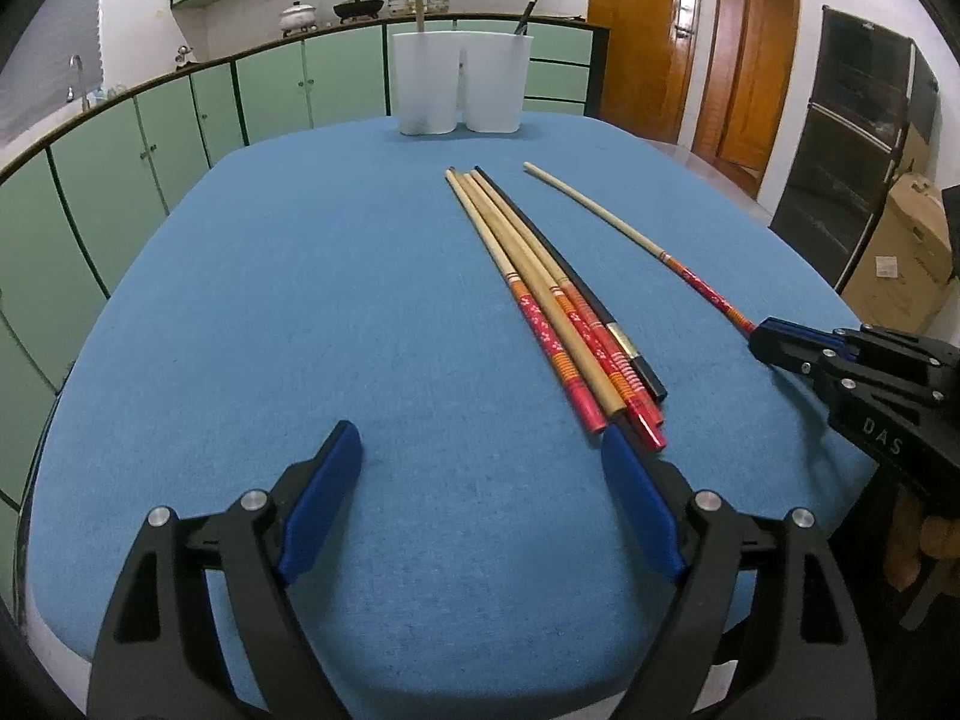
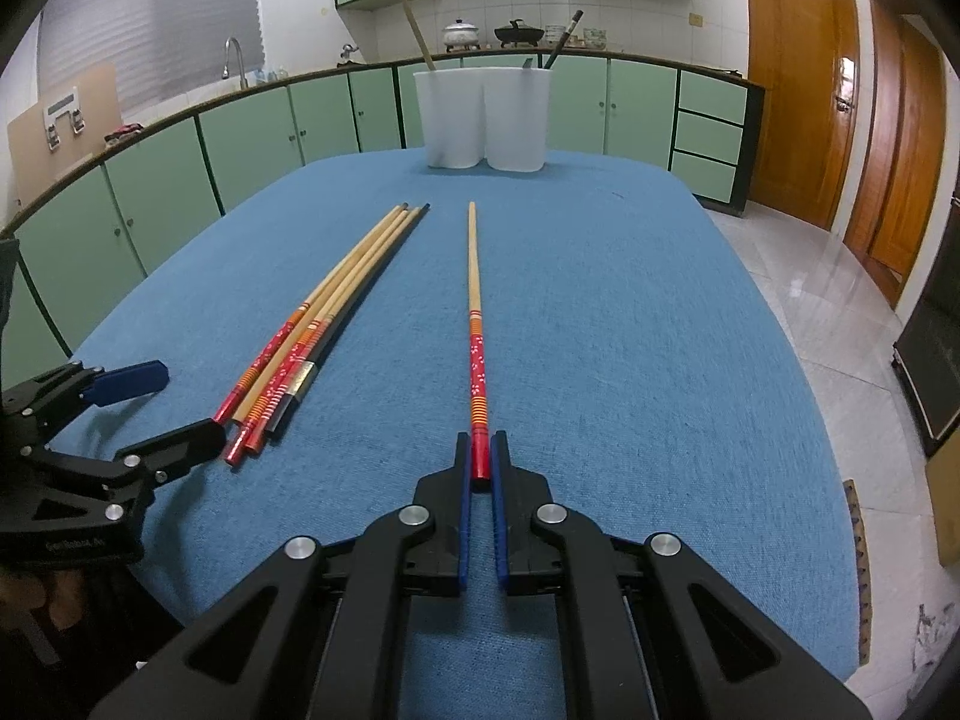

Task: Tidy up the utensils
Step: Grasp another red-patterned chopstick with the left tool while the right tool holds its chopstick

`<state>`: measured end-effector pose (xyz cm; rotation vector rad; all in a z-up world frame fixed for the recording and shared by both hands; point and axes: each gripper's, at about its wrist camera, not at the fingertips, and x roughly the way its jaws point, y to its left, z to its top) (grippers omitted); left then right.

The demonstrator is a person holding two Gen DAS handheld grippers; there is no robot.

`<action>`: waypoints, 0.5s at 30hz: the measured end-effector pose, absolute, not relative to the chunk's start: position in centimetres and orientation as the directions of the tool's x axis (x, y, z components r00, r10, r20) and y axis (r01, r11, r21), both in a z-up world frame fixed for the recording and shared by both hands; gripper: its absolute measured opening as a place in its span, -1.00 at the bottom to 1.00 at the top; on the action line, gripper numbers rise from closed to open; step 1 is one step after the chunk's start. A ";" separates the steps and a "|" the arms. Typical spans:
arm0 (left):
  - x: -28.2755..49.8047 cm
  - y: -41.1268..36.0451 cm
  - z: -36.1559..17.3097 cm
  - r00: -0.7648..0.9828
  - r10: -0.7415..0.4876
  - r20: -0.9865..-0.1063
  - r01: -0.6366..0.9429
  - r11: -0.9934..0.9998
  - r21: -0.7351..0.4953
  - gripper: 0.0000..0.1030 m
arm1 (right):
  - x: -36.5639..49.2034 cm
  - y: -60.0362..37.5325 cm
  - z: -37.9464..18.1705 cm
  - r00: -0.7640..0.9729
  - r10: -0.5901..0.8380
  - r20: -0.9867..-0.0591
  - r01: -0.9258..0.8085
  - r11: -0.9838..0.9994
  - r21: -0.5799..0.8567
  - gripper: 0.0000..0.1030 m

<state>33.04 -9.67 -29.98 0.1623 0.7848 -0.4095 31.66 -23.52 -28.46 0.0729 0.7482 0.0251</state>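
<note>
A bundle of several chopsticks [image 1: 558, 306] lies on the blue tablecloth [image 1: 300, 330], red-patterned and plain wooden ones plus a black one; it shows left of centre in the right wrist view [image 2: 318, 324]. A single red-ended chopstick [image 2: 475, 324] lies apart to the right [image 1: 630, 234]. My right gripper [image 2: 480, 456] is shut on its red end, low at the cloth; it shows in the left wrist view [image 1: 774, 342]. My left gripper [image 1: 480, 450] is open and empty, just short of the bundle's near ends [image 2: 174, 414]. A white two-compartment holder [image 1: 459, 84] stands at the far edge, with one wooden and one dark utensil in it [image 2: 486, 120].
Green kitchen cabinets [image 2: 240, 138] run behind the table. Wooden doors [image 2: 798, 90] and a tiled floor [image 2: 840, 312] lie to the right. A dark shelf unit [image 1: 852, 138] and cardboard boxes [image 1: 900, 252] stand right of the table.
</note>
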 end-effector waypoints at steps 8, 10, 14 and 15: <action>33.3 -9.4 -29.9 0.677 -0.273 -0.683 0.354 0.935 -0.023 0.08 | 31.6 -23.6 -28.5 0.733 0.043 -0.679 0.007 0.997 0.071 -0.88; 33.5 -8.8 -29.7 0.684 -0.271 -0.677 0.339 0.940 -0.034 -0.19 | 31.7 -23.5 -28.4 0.733 0.040 -0.679 0.010 0.997 0.070 -0.88; 33.9 -8.4 -29.5 0.676 -0.286 -0.679 0.352 0.935 -0.044 -0.26 | 31.8 -23.3 -28.4 0.733 0.038 -0.679 0.008 0.998 0.064 -0.88; 34.0 -8.6 -29.5 0.675 -0.293 -0.677 0.362 0.931 -0.042 -0.22 | 31.8 -23.3 -28.3 0.733 0.037 -0.679 0.008 0.998 0.063 -0.87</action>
